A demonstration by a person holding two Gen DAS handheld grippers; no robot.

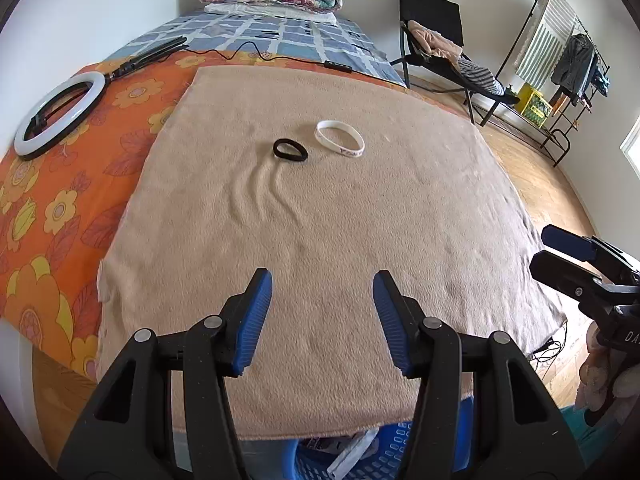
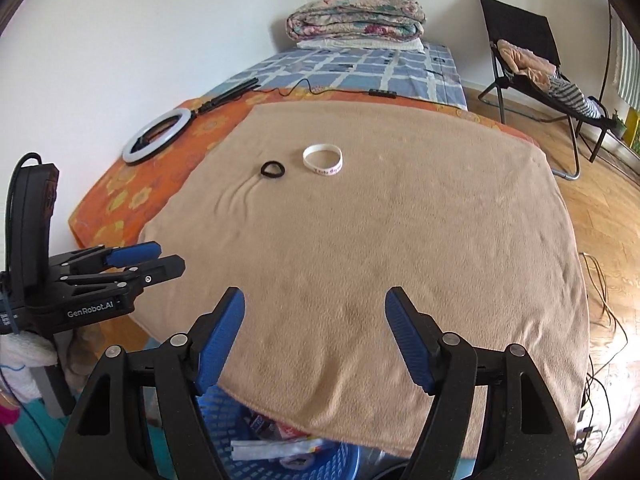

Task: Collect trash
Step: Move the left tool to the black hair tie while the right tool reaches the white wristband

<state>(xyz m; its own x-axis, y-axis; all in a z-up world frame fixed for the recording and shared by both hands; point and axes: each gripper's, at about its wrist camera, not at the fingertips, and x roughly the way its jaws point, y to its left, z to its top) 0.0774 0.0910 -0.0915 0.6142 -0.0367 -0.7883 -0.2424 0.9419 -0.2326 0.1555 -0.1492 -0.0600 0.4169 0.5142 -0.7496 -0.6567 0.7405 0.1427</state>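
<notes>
Two loops lie side by side on the tan fleece blanket [image 1: 320, 240]: a black hair tie [image 1: 290, 149] and a white rubber wristband [image 1: 340, 139], beyond the left gripper [image 1: 322, 280], parted and empty. Right view: right gripper [image 2: 315, 300] wider apart, empty, above the blue plastic basket [image 2: 320, 464].

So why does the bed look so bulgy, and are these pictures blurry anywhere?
Left wrist view: fisheye lens bows the beige blanket and darkens the corners; soft daylight, no glare. Right wrist view: same bulge; white wristband is sharp, blue basket at the bottom slightly soft.
</notes>
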